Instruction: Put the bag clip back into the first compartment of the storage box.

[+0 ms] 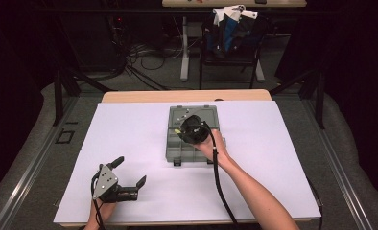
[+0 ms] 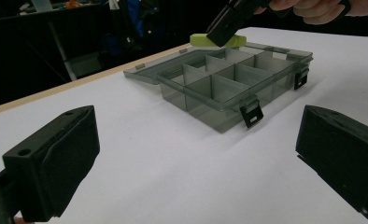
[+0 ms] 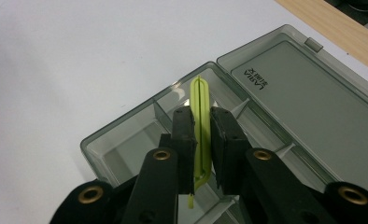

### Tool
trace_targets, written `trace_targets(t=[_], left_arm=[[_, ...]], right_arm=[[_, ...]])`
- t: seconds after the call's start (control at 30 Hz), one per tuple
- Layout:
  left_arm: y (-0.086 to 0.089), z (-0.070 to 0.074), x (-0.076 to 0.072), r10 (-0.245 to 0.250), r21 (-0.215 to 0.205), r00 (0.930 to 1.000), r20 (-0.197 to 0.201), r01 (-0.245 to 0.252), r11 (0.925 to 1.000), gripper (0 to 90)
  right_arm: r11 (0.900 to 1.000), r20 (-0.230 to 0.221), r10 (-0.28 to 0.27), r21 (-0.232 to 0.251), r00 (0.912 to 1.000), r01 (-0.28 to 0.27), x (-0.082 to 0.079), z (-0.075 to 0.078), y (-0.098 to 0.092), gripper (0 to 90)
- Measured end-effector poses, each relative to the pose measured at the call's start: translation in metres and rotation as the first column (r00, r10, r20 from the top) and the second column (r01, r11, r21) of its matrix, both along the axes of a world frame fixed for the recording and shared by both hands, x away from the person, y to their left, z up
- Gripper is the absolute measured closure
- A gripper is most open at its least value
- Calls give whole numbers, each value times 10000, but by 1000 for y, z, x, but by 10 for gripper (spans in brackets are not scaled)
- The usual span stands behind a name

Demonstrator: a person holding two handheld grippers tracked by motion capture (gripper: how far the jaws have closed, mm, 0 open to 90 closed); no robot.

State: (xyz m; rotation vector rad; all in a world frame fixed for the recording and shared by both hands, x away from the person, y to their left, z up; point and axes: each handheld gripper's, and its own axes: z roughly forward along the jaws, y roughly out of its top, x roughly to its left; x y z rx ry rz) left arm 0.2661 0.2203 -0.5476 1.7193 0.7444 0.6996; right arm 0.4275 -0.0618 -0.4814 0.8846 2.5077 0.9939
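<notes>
Lime-green plastic clip (image 3: 200,122), thin, light and a bit springy, sits pinched flat in my right claw (image 3: 201,122) over the grey organiser box (image 1: 193,143) (12 o'clock compartments); my left claw (image 1: 128,171) gapes, holding nothing.

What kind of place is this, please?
Probably a lab or workshop set up for recording: a white-covered table with dark curtains around it, loose cables on the floor, and a chair behind.

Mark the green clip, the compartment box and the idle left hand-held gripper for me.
green clip (image 3: 200,100): right gripper view, upper end above the pads.
compartment box (image 2: 224,91): left gripper view, front divider wall.
left hand-held gripper (image 1: 131,172): high view, midway between its open fingertips.
</notes>
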Motion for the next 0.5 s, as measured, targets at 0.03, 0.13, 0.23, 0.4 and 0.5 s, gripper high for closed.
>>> trace_targets(t=[0.03,0.13,0.23,0.4,0.5], left_arm=[[0,0,0,1,-6,10000,2,-1,10000,0],[0,0,0,-12,8,10000,15,12,10000,0],[0,0,0,-9,3,10000,10,9,10000,0],[0,0,0,-12,-6,10000,10,12,10000,0],[0,0,0,-16,6,10000,19,16,10000,0]], right_arm=[[10000,-17,-14,-12,10000,14,0,0,0,807],[10000,-41,-82,-9,10000,82,2,1,2,807],[9999,-77,-125,59,9999,126,4,0,3,807],[9996,-160,-270,55,9995,271,5,0,8,807],[9994,-229,-345,7,9991,345,7,-2,10,807]])
